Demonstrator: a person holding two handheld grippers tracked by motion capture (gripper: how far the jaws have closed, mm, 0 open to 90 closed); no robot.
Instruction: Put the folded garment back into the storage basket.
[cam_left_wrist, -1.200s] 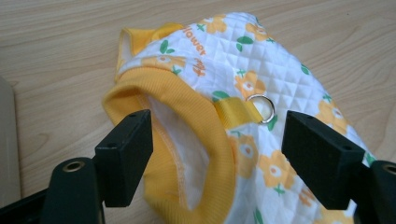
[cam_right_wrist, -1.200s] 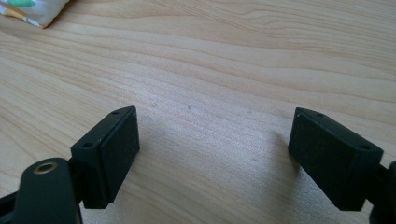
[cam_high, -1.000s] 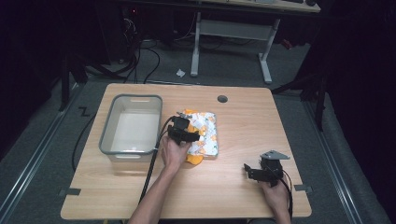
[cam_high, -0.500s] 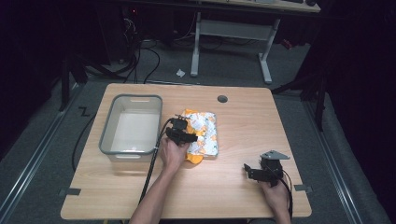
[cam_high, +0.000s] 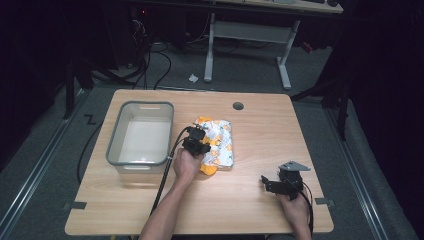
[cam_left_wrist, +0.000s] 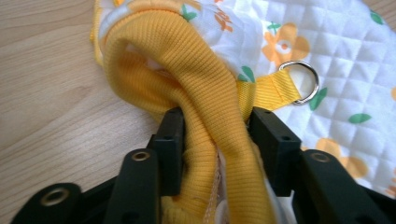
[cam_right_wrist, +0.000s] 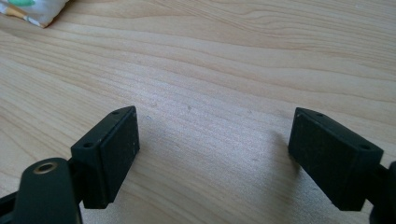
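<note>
My left gripper (cam_high: 196, 142) sits on the near-left edge of the quilted garment (cam_high: 217, 144), jaws just closing in, and now clamped on its yellow ribbed trim (cam_left_wrist: 210, 107). In the left gripper view the trim bunches up between both black jaws, pressed from either side, folded over itself like a thick roll. Just right of the jaws, a yellow webbing loop (cam_left_wrist: 268, 91) carries a metal D-ring (cam_left_wrist: 301, 81) lying flat on the white flowered quilting.

The garment lies mid-table, folded, white with orange flowers and green leaves, just right of the grey bin (cam_high: 141, 136). The bin is at the table's left, close to the garment; I can't tell whether they touch. My left hand (cam_high: 186, 165) is behind the gripper, cable trailing toward the near edge.

My right gripper (cam_high: 270, 184) is at the near-right of the table (cam_high: 260, 215), well apart from the garment. Its jaws stand wide, released, only bare wood between them in the right gripper view. A corner of the garment shows at that view's top left. There's a round grommet hole (cam_high: 238, 106) at the far side of the table.
</note>
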